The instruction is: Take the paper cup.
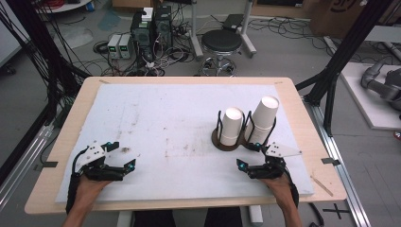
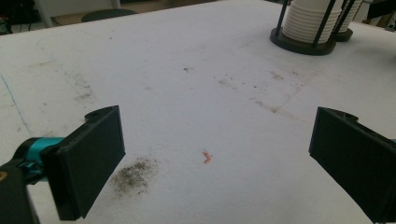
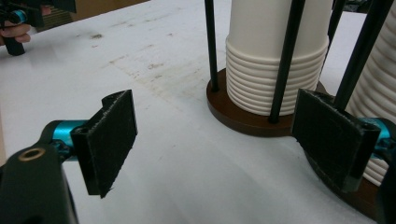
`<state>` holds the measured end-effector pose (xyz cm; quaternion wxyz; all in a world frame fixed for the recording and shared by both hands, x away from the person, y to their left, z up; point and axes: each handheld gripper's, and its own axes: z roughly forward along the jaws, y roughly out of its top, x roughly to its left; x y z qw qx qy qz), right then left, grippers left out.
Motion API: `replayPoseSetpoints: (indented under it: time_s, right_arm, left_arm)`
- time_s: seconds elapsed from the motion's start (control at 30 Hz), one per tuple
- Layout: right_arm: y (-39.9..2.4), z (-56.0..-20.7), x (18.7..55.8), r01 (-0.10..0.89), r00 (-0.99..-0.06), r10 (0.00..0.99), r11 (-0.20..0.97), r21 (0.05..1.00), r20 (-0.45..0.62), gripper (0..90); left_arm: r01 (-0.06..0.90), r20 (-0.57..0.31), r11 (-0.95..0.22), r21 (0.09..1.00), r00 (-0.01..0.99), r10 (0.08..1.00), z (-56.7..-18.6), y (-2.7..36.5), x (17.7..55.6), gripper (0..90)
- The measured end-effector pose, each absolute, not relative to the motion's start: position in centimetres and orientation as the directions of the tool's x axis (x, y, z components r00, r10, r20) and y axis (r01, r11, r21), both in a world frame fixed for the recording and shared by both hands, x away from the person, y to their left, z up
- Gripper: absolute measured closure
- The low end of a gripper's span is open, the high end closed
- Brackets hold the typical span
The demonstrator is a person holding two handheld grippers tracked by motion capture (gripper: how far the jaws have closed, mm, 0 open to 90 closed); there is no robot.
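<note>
Two stacks of white paper cups stand in a black wire holder with a brown base (image 1: 226, 143) at the right of the white board: a shorter stack (image 1: 231, 126) and a taller, tilted stack (image 1: 263, 118). My right gripper (image 1: 249, 156) rests just in front of the holder, open, nothing between its jaws. In the right gripper view (image 3: 222, 135) the nearer cup stack (image 3: 275, 51) rises right ahead behind black rods, with the second stack (image 3: 380, 88) at the right edge. My left gripper (image 1: 124, 155) sits at the board's near left, open and empty (image 2: 219, 154), far from the cups (image 2: 310, 21).
The white board (image 1: 179, 113) covers a wooden table (image 1: 61, 142) and carries dirt smudges and a small red mark (image 2: 207, 157). Beyond the table are a black stool (image 1: 221, 45), computer boxes (image 1: 151, 30) and cables. Black frame posts (image 1: 340, 61) flank the table.
</note>
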<state>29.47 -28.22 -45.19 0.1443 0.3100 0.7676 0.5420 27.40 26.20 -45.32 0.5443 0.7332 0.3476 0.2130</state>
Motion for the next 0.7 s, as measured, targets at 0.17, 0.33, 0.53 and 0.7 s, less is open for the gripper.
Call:
replayPoseSetpoints:
  time_s: [0.17,0.33,0.53,0.7]
  right_arm:
    - [-28.14,-45.18,29.23,0.298,-0.773,0.628,0.228,0.927,0.094,14.9]
    - [-28.22,-45.19,29.31,0.303,-0.770,0.630,0.222,0.927,0.100,14.9]
    - [-28.14,-45.17,29.21,0.302,-0.777,0.621,0.229,0.926,0.100,14.9]
    - [-28.19,-45.15,29.17,0.292,-0.775,0.625,0.224,0.930,0.092,14.9]
  left_arm:
    - [0.273,-0.068,-0.158,0.949,0.665,0.743,-45.33,26.27,27.33,3.3]
    - [0.269,-0.059,-0.166,0.949,0.667,0.742,-45.32,26.24,27.31,3.4]
    - [0.268,-0.052,-0.176,0.947,0.668,0.742,-45.32,26.16,27.32,3.3]
    - [0.262,-0.044,-0.179,0.948,0.667,0.744,-45.32,26.09,27.27,3.3]
